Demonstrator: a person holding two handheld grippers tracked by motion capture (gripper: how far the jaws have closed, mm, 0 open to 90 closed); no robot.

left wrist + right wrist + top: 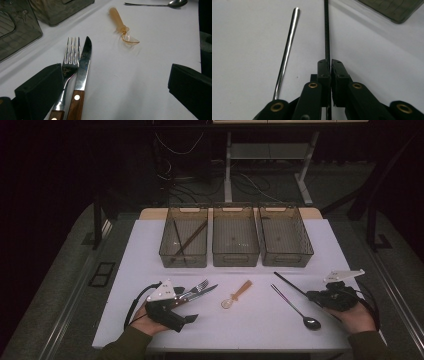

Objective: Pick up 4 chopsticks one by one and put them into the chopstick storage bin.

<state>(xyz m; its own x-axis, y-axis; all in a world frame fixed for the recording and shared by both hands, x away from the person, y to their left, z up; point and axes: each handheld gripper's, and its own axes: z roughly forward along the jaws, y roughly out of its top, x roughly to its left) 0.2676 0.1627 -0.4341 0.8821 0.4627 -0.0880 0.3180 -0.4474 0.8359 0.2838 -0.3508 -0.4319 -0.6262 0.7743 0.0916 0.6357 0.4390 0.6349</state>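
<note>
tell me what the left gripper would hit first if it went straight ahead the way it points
Probably the orange plastic spoon; the left gripper is open, fork and knife lying beside its left jaw. Depth is hard to judge.

Black chopstick [326, 30], silver spoon [296, 307], translucent orange spoon [123, 26], brown-handled knife [81, 77], white table [260, 320]

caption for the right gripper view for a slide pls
Right gripper shut on a thin black chopstick over the white table, a metal spoon handle lying alongside.
</note>
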